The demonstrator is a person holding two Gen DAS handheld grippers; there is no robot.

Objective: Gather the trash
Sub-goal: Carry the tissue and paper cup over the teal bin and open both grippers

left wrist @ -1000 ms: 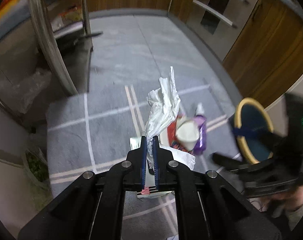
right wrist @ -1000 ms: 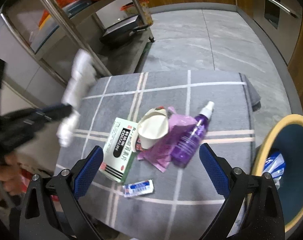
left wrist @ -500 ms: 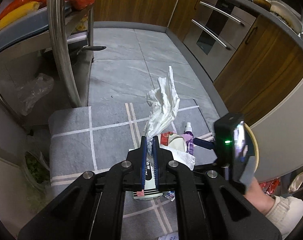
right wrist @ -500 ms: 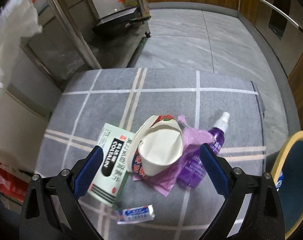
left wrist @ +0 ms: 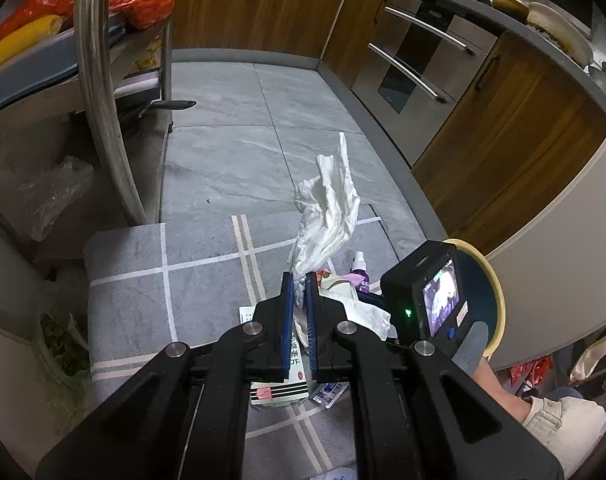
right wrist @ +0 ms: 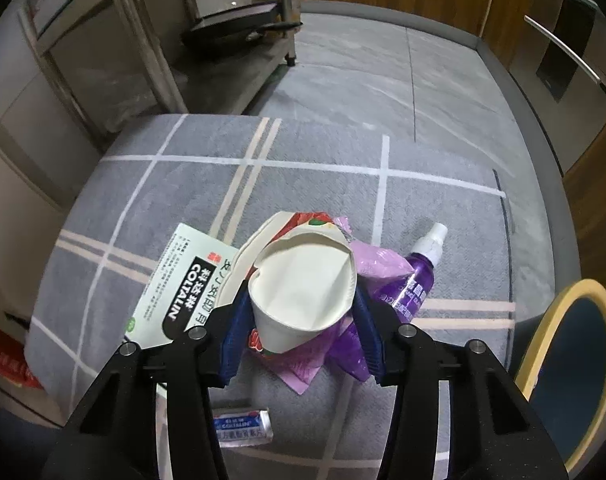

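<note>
Blue-padded jaws of the right gripper (right wrist: 301,326) are closing around a crumpled cream paper cup (right wrist: 303,286), the pads flanking its sides and seemingly just pressing in, so that the cup can be lifted off the heap. That heap is lying on a grey rug with pale crossing stripes (right wrist: 151,196): a torn pink plastic wrapper (right wrist: 377,262) is sitting under the cup, a purple spray bottle with a white nozzle (right wrist: 419,276) is resting just beside it, and a pale green medicine box with black lettering (right wrist: 179,284) is lying on the other side. A small blue-and-white sachet (right wrist: 243,428) is lying nearer the camera, partly cut off by the gripper frame. The left gripper (left wrist: 299,286) is clamping a crumpled white tissue (left wrist: 327,212) tight between its pads, holding it above the rug, probably ready for disposal. A round dark bin with a yellow rim (right wrist: 571,364) is waiting at the rug's edge; its contents are not showing here. How firmly the cup is gripped is hard to judge, since its lower half is hiding the pad faces.
</note>
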